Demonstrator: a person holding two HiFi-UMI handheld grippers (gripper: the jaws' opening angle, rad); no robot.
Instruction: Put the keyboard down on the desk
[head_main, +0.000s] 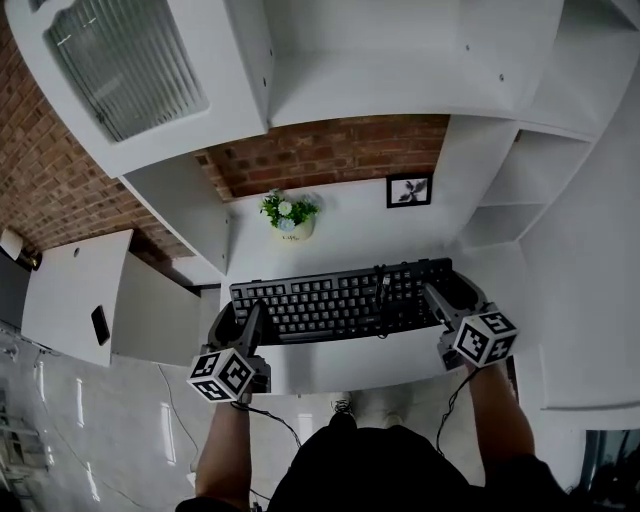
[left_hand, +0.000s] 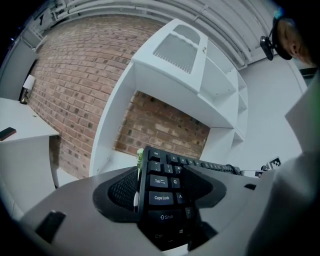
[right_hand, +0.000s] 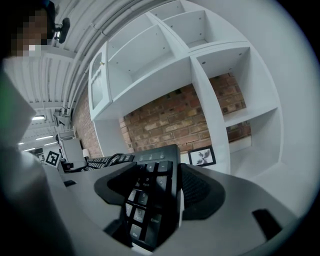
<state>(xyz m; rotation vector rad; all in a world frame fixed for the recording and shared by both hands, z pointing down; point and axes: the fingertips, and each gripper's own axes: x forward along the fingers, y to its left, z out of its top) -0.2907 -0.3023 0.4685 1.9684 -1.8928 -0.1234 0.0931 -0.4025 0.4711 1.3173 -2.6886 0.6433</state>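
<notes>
Nearest the head camera the person's dark top (head_main: 385, 470) is seen, and beyond it the left hand-held gripper (head_main: 252, 322) is clamped on the Caps Lock end of the black keyboard (head_main: 340, 298), while the right hand-held gripper (head_main: 436, 300) is clamped on the number-pad end. The keyboard is held level over the white table (head_main: 340, 232), on the person's side of the potted plant (head_main: 288, 214); whether it already touches the table cannot be told. It is judged light, stiff and smooth-cased, so it is best gripped at both short ends and lowered level.
</notes>
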